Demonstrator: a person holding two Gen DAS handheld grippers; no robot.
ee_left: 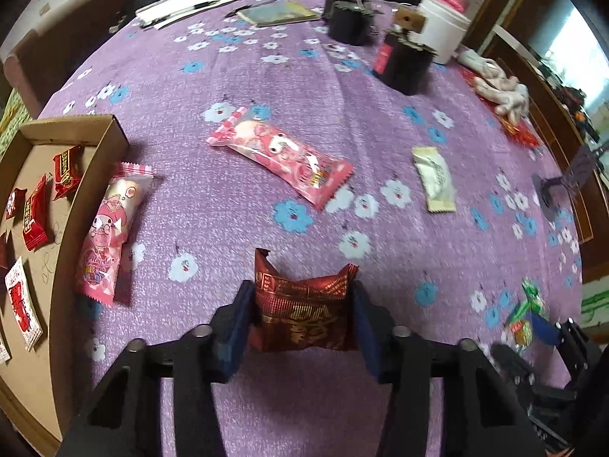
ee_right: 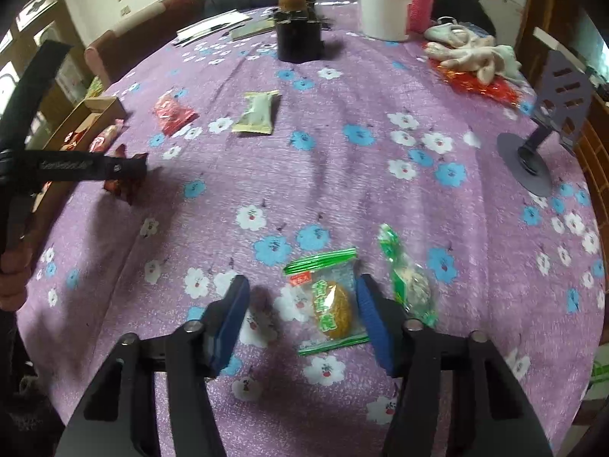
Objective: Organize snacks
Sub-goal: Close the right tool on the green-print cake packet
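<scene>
My left gripper (ee_left: 302, 289) is shut on a dark red snack packet (ee_left: 304, 312), which is pinched upright between both blue pads just above the purple flowered cloth. The same packet (ee_right: 125, 186) shows at the left of the right wrist view. My right gripper (ee_right: 304, 285) is open and low over the cloth. A clear green-edged packet (ee_right: 331, 304) with a yellow-brown snack lies between its fingers. The right pad is at the packet's edge and the left pad stands apart. A cardboard box (ee_left: 68, 131) at the left holds several red packets.
Two pink packets (ee_left: 279, 154) (ee_left: 106, 236) and a pale packet (ee_left: 434, 179) lie loose on the cloth. A second green packet (ee_right: 409, 282) lies just right of my right gripper. Black jars (ee_left: 405, 61), a white container (ee_left: 443, 34), gloves (ee_left: 502, 91) and a purple stand (ee_right: 548, 114) stand further back.
</scene>
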